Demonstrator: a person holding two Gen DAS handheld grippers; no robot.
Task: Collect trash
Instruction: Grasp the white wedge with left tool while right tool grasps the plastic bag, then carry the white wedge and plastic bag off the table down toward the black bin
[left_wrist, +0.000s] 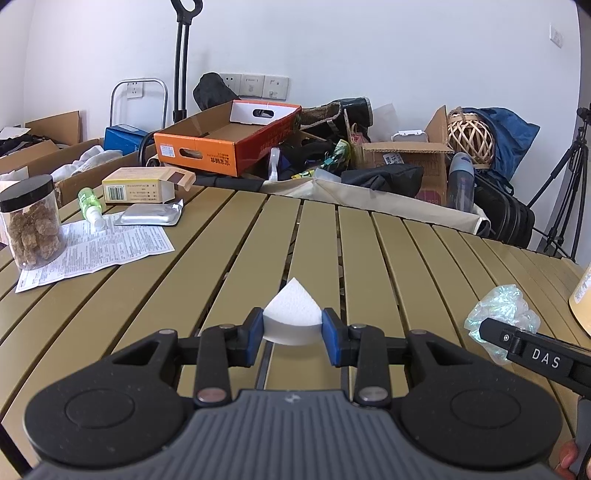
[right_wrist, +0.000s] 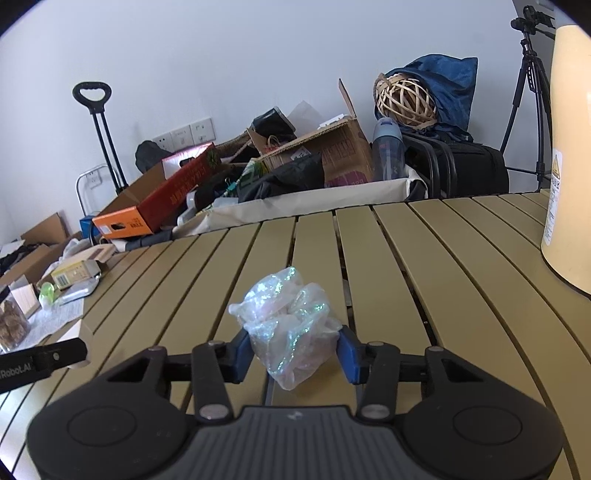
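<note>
Left fingers (left_wrist: 255, 341) pinching white wedge (left_wrist: 291, 317); right fingers (right_wrist: 242, 350) flanking, touching crumpled plastic (right_wrist: 290, 325).

Crinkled iridescent plastic wrap (right_wrist: 288, 325), matt white, seemingly foam wedge (left_wrist: 291, 317), smooth slatted table (left_wrist: 388, 258).

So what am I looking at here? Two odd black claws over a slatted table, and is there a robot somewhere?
No robot: a person holds a two-finger claw in each hand, and each claw carries a camera looking forward along its fingers. One picture is from the left claw, the other from the right. The left gripper is shut on a white folded tissue. The right gripper has a crumpled shiny plastic wrapper between its blue pads, which touch it. Both sit over the slatted table. Further off lie a jar, a printed leaflet, a small green bottle and a carton.
</note>
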